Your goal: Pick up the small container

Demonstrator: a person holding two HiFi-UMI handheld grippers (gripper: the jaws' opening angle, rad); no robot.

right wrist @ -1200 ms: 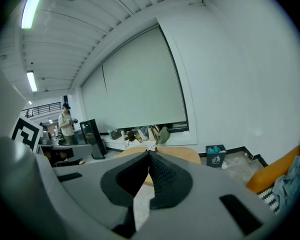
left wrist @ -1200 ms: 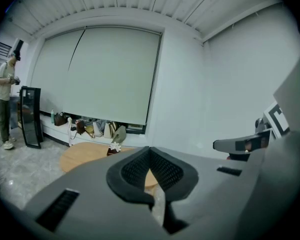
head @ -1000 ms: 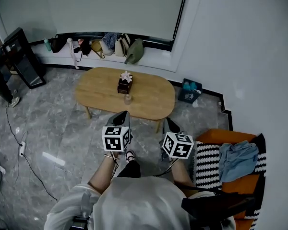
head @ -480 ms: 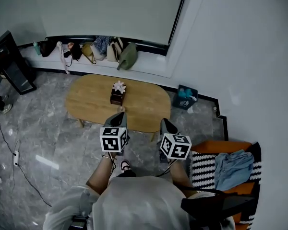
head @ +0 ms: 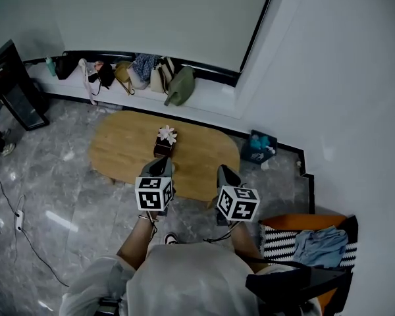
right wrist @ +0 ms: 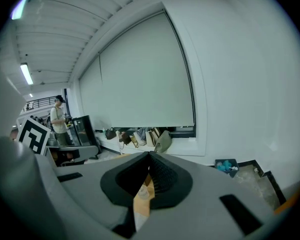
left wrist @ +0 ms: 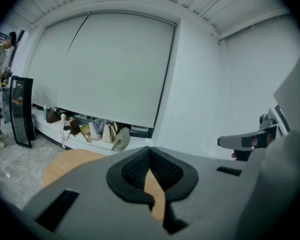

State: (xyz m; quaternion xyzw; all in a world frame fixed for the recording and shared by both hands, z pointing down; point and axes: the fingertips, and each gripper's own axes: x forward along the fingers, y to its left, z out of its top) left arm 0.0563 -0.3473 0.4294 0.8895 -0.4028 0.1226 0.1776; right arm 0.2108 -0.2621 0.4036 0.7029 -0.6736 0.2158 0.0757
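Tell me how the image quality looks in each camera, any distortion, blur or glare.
Head view: dim and bluish, straight edges bow outward, the wooden table is sharp. Left gripper view: fisheye circle with black corners; the shut left claw looms close and soft. Right gripper view: same fisheye bending; a ceiling lamp glows brightly, and the right claw is slightly blurred.

Surface [head: 128,151] ahead of the tongs: light wood, smooth, matt. Floor [head: 59,196] to their left: glossy grey stone-look tiles. Left tongs [head: 159,164] and right tongs [head: 222,172]: matt grey plastic shells, black ribbed pads [left wrist: 135,169].
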